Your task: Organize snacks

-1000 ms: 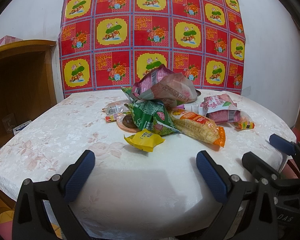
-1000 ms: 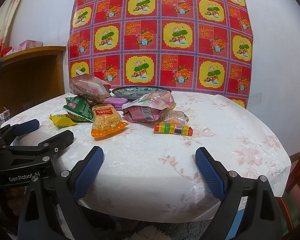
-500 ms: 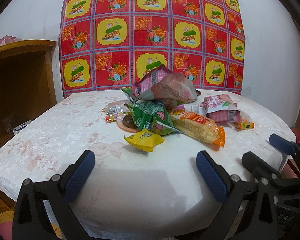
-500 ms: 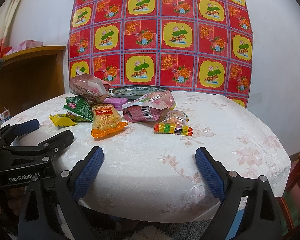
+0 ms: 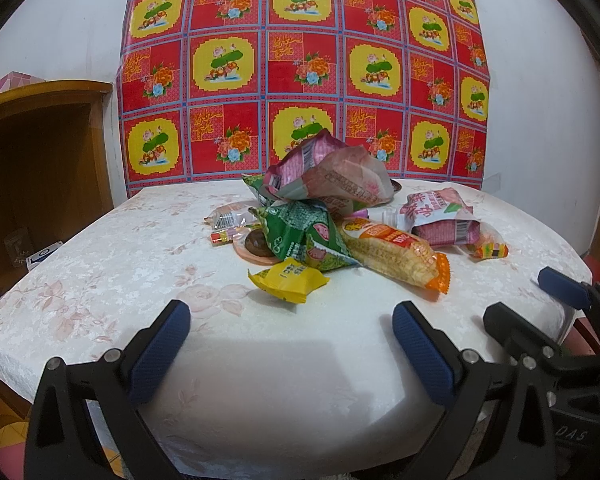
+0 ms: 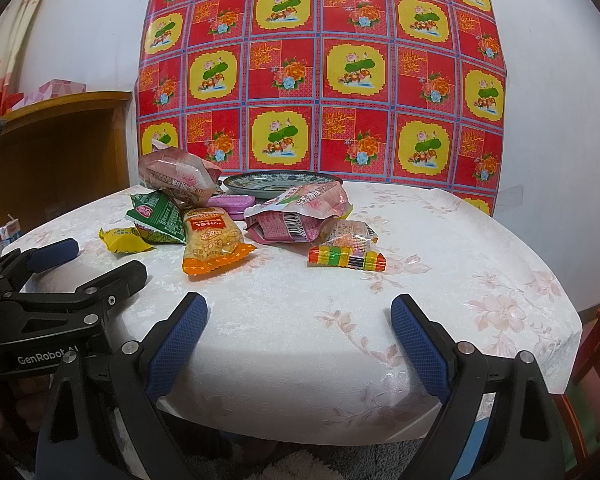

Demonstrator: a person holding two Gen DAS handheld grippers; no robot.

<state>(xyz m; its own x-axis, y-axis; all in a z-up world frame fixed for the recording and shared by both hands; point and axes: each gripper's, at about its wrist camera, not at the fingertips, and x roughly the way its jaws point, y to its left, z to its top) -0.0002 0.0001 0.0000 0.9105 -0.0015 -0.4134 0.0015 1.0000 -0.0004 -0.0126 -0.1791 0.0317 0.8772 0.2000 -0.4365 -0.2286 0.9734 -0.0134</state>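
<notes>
At the lower left of the right wrist view, the left tongs (image 6: pixel 56 264) hang spread and empty over the near edge of the surface (image 6: pixel 440 248). Right of them, mid-frame, lies the snack pile: a yellow packet (image 6: pixel 124 240), a green bag (image 6: pixel 158 216), an orange noodle pack (image 6: pixel 212 244), a pink bag (image 6: pixel 296 218) and a rainbow candy strip (image 6: pixel 346 258), with a patterned plate (image 6: pixel 280 181) behind. Along the bottom, the right tongs (image 6: pixel 299 344) also gape wide, gripping nothing, well short of the snacks.
</notes>
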